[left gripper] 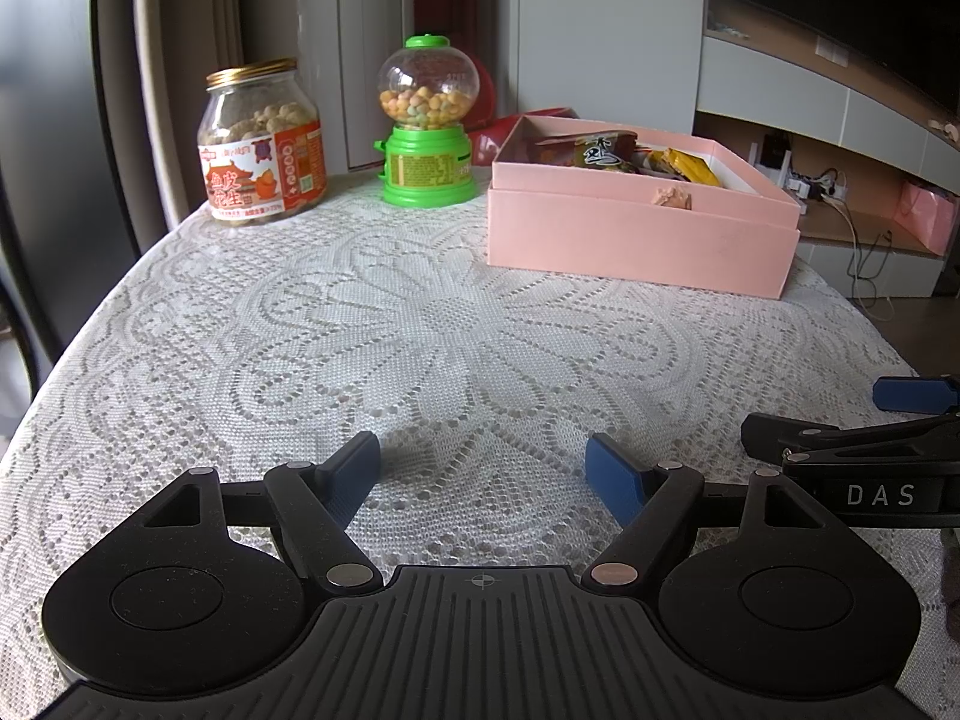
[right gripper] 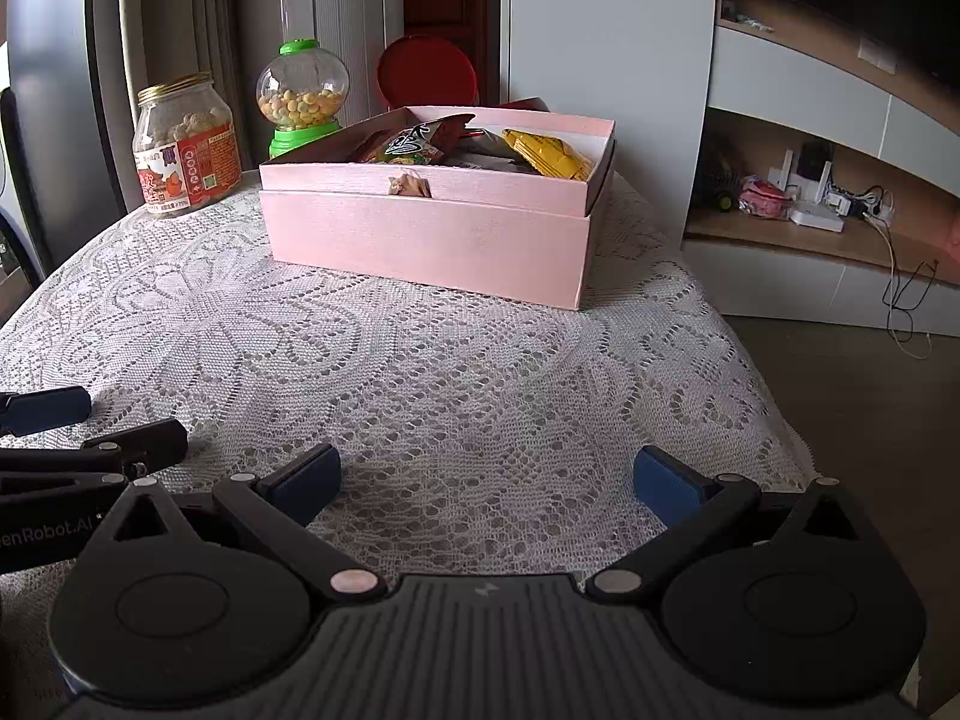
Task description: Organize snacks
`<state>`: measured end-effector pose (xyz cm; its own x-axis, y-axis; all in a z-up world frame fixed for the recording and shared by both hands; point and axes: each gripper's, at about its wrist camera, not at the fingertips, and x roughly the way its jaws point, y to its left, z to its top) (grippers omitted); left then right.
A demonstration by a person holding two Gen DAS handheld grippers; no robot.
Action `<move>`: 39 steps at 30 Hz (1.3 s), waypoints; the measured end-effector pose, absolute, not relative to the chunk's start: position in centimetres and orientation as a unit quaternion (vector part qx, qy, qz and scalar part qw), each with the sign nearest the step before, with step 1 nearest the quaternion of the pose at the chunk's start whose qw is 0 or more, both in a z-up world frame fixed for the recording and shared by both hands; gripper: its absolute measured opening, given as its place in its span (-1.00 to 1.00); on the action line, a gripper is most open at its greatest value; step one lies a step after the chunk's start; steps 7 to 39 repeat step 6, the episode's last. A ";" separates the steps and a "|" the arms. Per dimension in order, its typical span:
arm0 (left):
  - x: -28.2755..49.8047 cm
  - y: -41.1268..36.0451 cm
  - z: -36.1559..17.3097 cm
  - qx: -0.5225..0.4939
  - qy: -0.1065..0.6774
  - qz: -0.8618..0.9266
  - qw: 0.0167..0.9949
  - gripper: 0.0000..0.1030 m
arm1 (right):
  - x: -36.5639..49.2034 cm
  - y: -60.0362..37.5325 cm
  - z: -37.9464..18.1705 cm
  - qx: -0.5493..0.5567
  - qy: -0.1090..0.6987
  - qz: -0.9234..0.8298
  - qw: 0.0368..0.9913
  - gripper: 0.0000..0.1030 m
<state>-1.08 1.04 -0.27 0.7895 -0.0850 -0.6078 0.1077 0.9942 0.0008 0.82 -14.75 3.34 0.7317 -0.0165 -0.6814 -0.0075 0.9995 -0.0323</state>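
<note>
A pink box point(left gripper: 636, 234) point(right gripper: 420, 240) stands open at the far side of the lace-covered table, with snack packets inside: a dark red-brown one point(left gripper: 591, 150) point(right gripper: 420, 141) and a yellow one point(left gripper: 690, 168) point(right gripper: 549, 153). A glass jar of coated peanuts point(left gripper: 261, 141) point(right gripper: 183, 147) and a green candy dispenser point(left gripper: 428, 123) point(right gripper: 302, 99) stand at the far left. My left gripper point(left gripper: 483, 471) is open and empty, low over the near cloth. My right gripper point(right gripper: 486, 480) is open and empty beside it, and it also shows in the left wrist view point(left gripper: 840, 420).
A white lace cloth point(left gripper: 420, 330) point(right gripper: 450, 372) covers the table. A red round lid point(right gripper: 427, 75) leans behind the box. The table's right edge drops to a dark floor point(right gripper: 870, 420). A low shelf with cables and a router point(right gripper: 816, 216) runs along the right wall.
</note>
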 end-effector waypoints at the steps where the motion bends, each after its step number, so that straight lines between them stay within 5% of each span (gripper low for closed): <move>1: -1.1 1.0 -0.3 0.018 0.320 -0.051 0.946 0.59 | 0.8 -14.7 3.3 -0.017 0.366 -0.002 0.930 1.00; 39: -1.1 1.1 -0.2 0.017 0.320 -0.052 0.946 0.59 | 0.8 -14.7 3.3 -0.017 0.366 -0.002 0.930 1.00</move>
